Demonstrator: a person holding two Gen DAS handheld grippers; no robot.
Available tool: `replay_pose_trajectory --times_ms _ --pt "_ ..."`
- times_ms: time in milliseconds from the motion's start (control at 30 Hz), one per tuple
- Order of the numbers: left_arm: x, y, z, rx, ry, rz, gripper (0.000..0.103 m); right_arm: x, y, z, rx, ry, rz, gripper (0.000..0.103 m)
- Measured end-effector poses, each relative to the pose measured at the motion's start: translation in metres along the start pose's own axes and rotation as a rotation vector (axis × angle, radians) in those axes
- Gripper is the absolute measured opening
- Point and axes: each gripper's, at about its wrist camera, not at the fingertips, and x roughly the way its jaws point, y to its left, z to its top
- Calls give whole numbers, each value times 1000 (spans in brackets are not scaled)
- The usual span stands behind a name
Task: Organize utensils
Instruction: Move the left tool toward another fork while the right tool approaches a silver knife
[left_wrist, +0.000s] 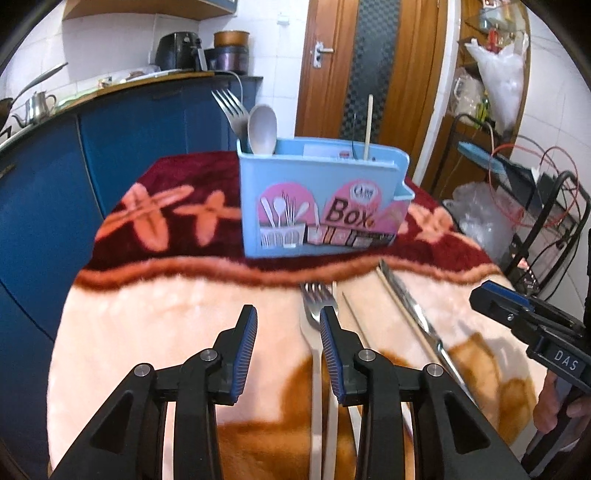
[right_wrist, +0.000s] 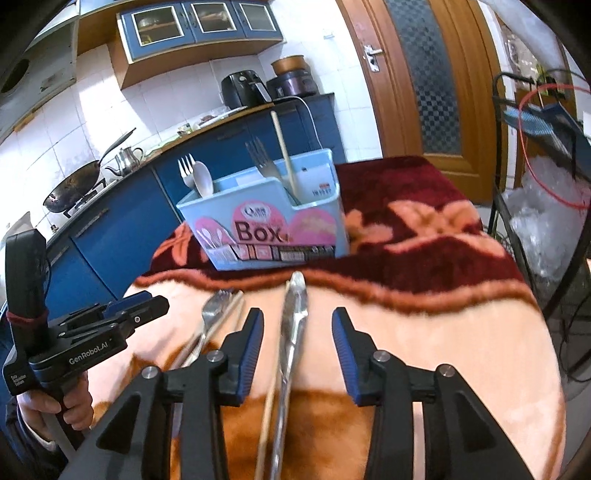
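black left tool (left_wrist: 288, 314), blue ribbed pads (left_wrist: 246, 350), silver pivot screws; right tool (right_wrist: 297, 317) alike

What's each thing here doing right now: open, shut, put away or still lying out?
Left gripper: open, empty.
Right gripper: open, astride the tongs.
Box: upright, holding utensils.
Spoon: standing in box.
Fork: lying on blanket.
Tongs: lying on blanket, closed.
Door: shut.

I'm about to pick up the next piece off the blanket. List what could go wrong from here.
1. The metal tongs lie between the open right gripper with a chopstick close beside; closing may catch both.
2. The fork sits at the left gripper's right finger, off-centre, so a grasp could miss.
3. The blue box stands on soft blanket; a hard insertion might tip it.
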Motion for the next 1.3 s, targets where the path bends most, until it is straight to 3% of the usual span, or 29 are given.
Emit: replay_pose_trajectory --times_ms 400,767,833,967,1067,1300 --pt "34 -6 -9 4 99 19 36 6 -19 -13 48 36 -1 44" --pt "45 -12 -12 60 134 -3 40 11 -24 -18 64 51 14 45" --pt "46 -11 -11 68 132 -15 37 12 -24 -18 66 54 14 45" --pt "46 -7 -9 42 129 -57 14 13 -24 -19 68 59 15 45" --pt "45 -2 -9 3 120 -65 13 13 -22 -19 59 64 16 45" --pt "33 14 -14 -74 86 2 13 16 -16 -19 42 82 23 45"
